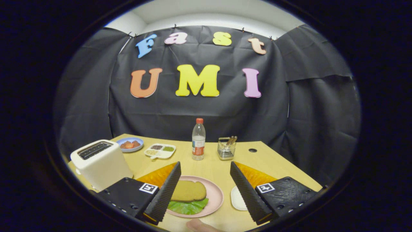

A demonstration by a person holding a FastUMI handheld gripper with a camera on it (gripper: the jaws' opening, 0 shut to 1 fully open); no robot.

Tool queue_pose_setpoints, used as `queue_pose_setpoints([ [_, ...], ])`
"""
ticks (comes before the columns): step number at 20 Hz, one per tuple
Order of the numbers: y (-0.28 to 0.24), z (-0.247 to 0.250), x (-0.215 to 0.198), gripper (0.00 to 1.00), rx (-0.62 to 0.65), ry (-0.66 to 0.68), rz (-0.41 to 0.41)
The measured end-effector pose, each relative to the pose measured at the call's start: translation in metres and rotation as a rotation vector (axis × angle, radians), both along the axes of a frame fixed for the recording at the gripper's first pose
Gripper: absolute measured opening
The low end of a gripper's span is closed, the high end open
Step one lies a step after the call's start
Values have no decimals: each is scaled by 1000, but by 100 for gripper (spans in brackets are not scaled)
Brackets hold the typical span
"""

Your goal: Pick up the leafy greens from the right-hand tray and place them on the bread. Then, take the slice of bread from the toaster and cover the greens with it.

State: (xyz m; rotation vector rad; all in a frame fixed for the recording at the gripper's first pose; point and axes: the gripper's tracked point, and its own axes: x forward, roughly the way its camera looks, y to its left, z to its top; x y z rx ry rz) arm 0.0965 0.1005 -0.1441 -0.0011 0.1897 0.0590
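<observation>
I've got the tongs (205, 190) spread wide and holding nothing, above the counter (212, 167). Between the fingers sits the pink plate (216, 196), with the bread slice (188, 190) lying on top of the leafy greens (187, 207), green edge poking out nearest me. Off beyond the left finger stands the toaster (100, 162). By the right finger there's a white tray (237, 199), I think; it's mostly hidden. Well ahead stands a bottle (198, 139).
</observation>
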Motion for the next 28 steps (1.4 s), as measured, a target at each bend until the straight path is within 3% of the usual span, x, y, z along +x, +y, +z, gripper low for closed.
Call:
queue_pose_setpoints([
  [6, -15, 55, -60, 95, 14, -126, -19],
  [13, -17, 62, -118, 95, -56, -179, -1],
  [28, -19, 68, -155, 93, 30, -273, 34],
])
